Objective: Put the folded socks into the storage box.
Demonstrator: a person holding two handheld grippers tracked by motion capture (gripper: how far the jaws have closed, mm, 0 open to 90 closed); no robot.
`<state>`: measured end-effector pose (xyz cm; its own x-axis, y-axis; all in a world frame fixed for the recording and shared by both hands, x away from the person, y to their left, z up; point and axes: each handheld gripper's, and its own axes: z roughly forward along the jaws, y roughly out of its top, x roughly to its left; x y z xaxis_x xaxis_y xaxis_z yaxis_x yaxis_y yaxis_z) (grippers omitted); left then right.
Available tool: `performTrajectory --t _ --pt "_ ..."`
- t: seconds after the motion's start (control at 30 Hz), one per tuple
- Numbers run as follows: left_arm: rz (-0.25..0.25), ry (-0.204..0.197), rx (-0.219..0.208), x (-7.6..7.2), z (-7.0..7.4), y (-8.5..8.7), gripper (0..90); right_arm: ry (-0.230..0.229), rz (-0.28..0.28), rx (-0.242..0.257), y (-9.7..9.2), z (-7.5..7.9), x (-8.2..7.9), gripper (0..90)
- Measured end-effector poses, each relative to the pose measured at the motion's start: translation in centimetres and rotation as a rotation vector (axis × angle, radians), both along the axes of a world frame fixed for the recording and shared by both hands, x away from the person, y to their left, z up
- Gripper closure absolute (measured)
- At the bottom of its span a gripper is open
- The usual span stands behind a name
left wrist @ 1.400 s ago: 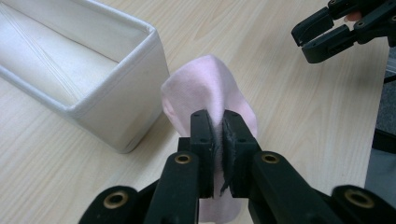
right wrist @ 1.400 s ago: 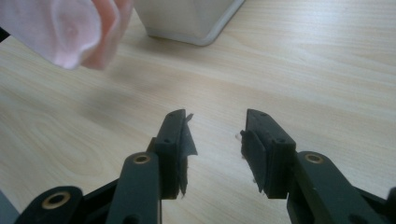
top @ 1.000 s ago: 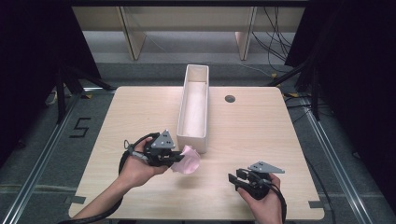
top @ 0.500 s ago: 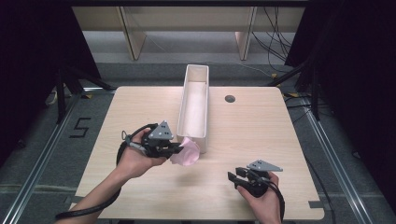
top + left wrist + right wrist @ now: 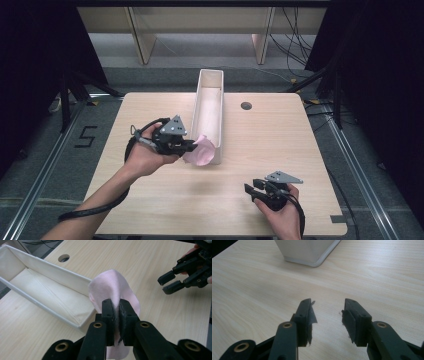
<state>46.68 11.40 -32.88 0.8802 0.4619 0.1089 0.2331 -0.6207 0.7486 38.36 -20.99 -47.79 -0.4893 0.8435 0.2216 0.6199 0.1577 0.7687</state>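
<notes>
In the high view, the left gripper (image 5: pixel 191 146) pinches a pink cloth (image 5: pixel 201 151) beside the near end of the long white box (image 5: pixel 220 107). The left gripper view shows the cloth clamped between the jaws, bulging beyond them. In the right gripper view, the right gripper (image 5: pixel 327 312) gapes empty over the wooden table (image 5: pixel 257 287).

You can read one sign: a black number 5 (image 5: pixel 86 136) on the grey floor (image 5: pixel 45 165), just left of the surface (image 5: pixel 280 145). You can read no other words or numbers.
</notes>
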Motion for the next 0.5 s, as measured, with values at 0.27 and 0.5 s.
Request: performTrajectory --t 0.27,0.5 --pt "0.002 -0.022 0.006 2.4 1.1 -0.9 83.1 0.006 -0.005 0.014 -0.2 -0.1 -0.1 58.3" --pt "0.005 -0.053 0.017 4.5 0.8 -1.5 83.0 -0.016 -0.006 -0.001 -0.4 0.1 -0.1 58.3"
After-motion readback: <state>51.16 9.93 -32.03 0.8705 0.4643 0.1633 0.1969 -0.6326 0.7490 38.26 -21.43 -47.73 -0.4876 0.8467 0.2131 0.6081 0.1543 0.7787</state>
